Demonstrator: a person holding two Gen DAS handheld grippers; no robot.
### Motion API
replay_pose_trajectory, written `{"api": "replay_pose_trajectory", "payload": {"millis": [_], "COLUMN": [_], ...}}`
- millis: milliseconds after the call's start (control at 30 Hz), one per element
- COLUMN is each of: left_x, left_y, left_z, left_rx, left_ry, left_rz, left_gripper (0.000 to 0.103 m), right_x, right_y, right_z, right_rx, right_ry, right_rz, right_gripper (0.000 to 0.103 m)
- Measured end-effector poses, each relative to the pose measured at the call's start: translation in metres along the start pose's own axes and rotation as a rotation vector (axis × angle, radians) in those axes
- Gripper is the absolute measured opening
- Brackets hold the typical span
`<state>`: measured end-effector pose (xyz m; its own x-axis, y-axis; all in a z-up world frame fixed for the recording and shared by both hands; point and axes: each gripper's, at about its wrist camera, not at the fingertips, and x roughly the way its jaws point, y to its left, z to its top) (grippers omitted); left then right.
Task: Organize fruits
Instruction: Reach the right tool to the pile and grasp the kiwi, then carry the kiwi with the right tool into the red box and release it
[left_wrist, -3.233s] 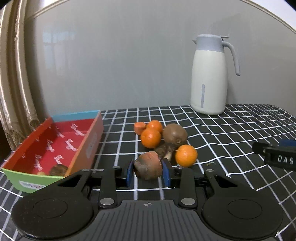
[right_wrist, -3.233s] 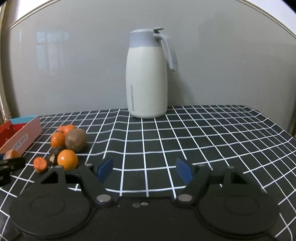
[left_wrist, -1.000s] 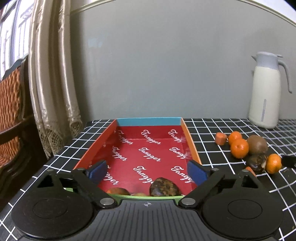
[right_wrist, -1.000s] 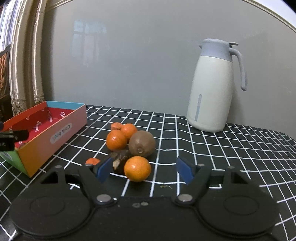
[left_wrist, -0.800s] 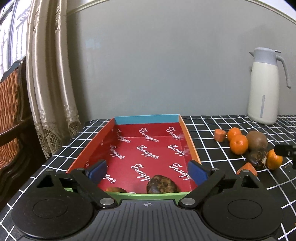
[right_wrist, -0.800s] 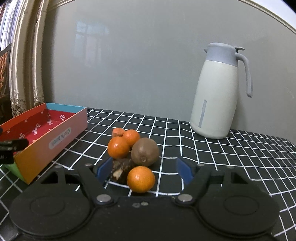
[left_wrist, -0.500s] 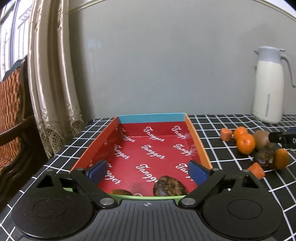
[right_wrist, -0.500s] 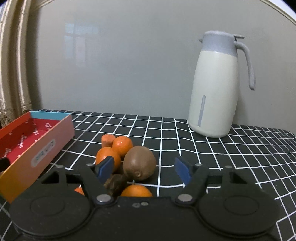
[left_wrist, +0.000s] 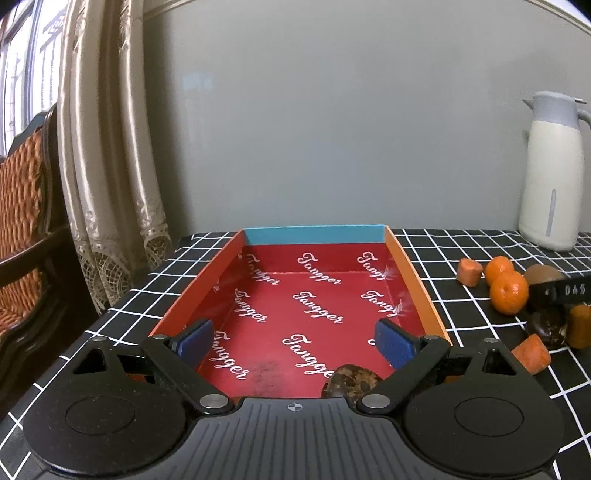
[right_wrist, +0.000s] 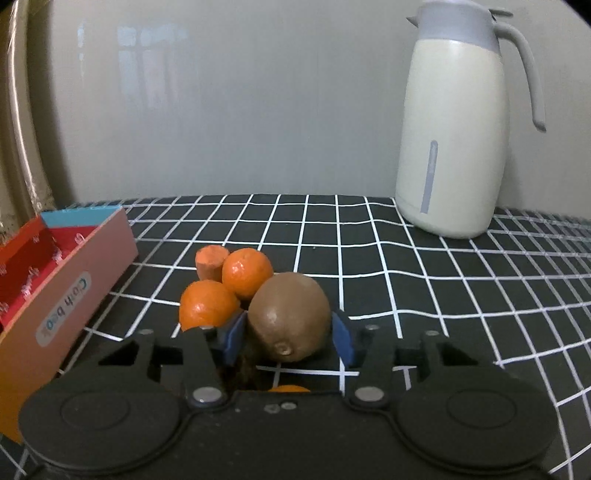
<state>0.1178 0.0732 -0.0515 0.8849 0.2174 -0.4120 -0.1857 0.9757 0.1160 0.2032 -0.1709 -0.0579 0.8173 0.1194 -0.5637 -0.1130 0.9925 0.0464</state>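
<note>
The right hand-held gripper (right_wrist: 288, 341) is sitting at lower centre of its view, its jaws having just been closing, both blue pads now pressing on the kiwi (right_wrist: 289, 316). The kiwi is resting on the checked tabletop (right_wrist: 424, 280) beside two mandarins (right_wrist: 246, 272), long axis tilted, stem end pointing toward the lower centre of the frame. The left hand-held gripper (left_wrist: 295, 341) is hanging released above the red box (left_wrist: 413, 280).

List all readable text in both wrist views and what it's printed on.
"Tangger": white script repeated across the red inside of the open cardboard box.
"DAS": white letters, cut off at the frame edge, on the black right gripper.
Blue rotated lettering on the box's outer pale sticker: too blurred to read.
</note>
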Motion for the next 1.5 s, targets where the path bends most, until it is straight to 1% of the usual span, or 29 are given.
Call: {"api": "replay_pose_trajectory", "payload": {"millis": [133,233,400,533,600,700,833,967,1167,1400,1500], "left_x": [-0.004,-0.009,-0.021,-0.027,-0.03,-0.034,-0.034,-0.033,-0.036,-0.035,-0.036], "left_y": [0.004,0.006,0.007,0.02,0.028,0.044,0.073,0.093,0.111,0.122,0.121], "left_z": [0.0,0.001,-0.001,-0.003,-0.004,-0.004,-0.003,-0.008,-0.013,-0.016,-0.014], "left_rx": [-0.01,-0.016,0.009,-0.015,-0.026,-0.051,-0.106,-0.139,-0.163,-0.166,-0.166], "left_ry": [0.001,0.0,-0.005,-0.006,-0.008,-0.022,-0.018,0.003,0.004,0.014,0.01], "left_rz": [0.001,-0.005,-0.022,-0.038,-0.02,0.033,0.077,0.083,0.109,0.122,0.122], "left_gripper": [0.093,0.093,0.093,0.093,0.093,0.093,0.093,0.093,0.093,0.093,0.093], "right_x": [-0.011,-0.028,-0.052,-0.061,-0.064,-0.067,-0.065,-0.064,-0.055,-0.036,-0.044], "right_y": [-0.001,0.006,0.043,0.074,0.087,0.103,0.12,0.14,0.176,0.197,0.196], "right_z": [0.001,0.003,0.004,0.002,0.002,0.004,0.005,0.003,-0.006,-0.012,-0.012], "right_rx": [0.001,-0.011,-0.071,-0.113,-0.126,-0.132,-0.134,-0.147,-0.192,-0.236,-0.251], "right_ry": [-0.034,-0.069,-0.111,-0.116,-0.118,-0.126,-0.129,-0.129,-0.108,-0.069,-0.106], "right_rz": [-0.006,0.016,0.101,0.156,0.176,0.193,0.212,0.24,0.289,0.286,0.274], "right_gripper": [0.048,0.048,0.048,0.048,0.048,0.048,0.048,0.048,0.048,0.049,0.051]}}
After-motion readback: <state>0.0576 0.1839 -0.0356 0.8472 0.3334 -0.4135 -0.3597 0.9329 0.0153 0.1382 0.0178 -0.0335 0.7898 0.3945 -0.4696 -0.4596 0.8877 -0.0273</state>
